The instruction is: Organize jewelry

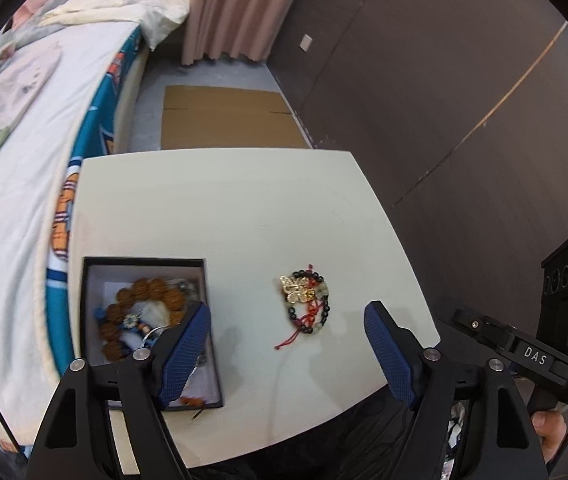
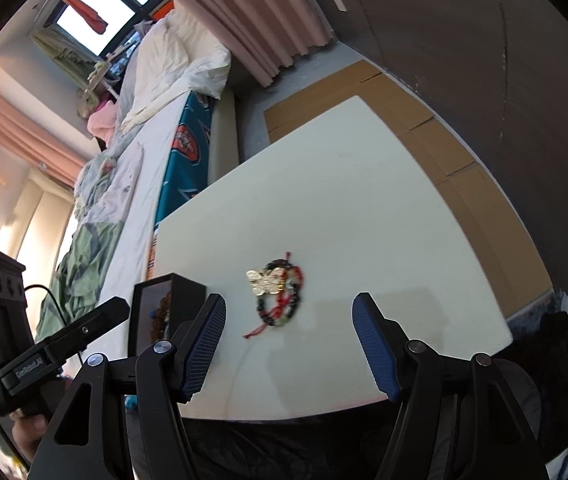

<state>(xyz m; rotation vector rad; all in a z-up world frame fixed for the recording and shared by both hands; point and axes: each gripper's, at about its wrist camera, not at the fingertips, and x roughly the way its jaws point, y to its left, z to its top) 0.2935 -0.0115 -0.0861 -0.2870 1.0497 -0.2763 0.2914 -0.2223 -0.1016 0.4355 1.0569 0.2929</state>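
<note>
Two grippers in play, nearest the cameras: the left gripper (image 1: 287, 354) hangs with its blue pads spread wide and nothing between them, and the right gripper (image 2: 288, 346) is parted much the same, also empty. Both hover over the near edge of the white tabletop (image 1: 244, 208). One black jewelry box (image 1: 152, 332) sits on the tabletop at its near left corner, lid off, and inside lies one bracelet of big brown beads (image 1: 144, 308) with some smaller blue and silvery pieces I cannot count. Right of the box, well apart from it, one small heap rests on the tabletop: a gold butterfly piece (image 1: 297, 289) touching a dark beaded bracelet (image 1: 315, 316) with red cord. Beyond the box, one bed (image 1: 24, 160); past the tabletop, flat cardboard (image 1: 228, 116) on the floor and one pink curtain (image 1: 240, 8).
</note>
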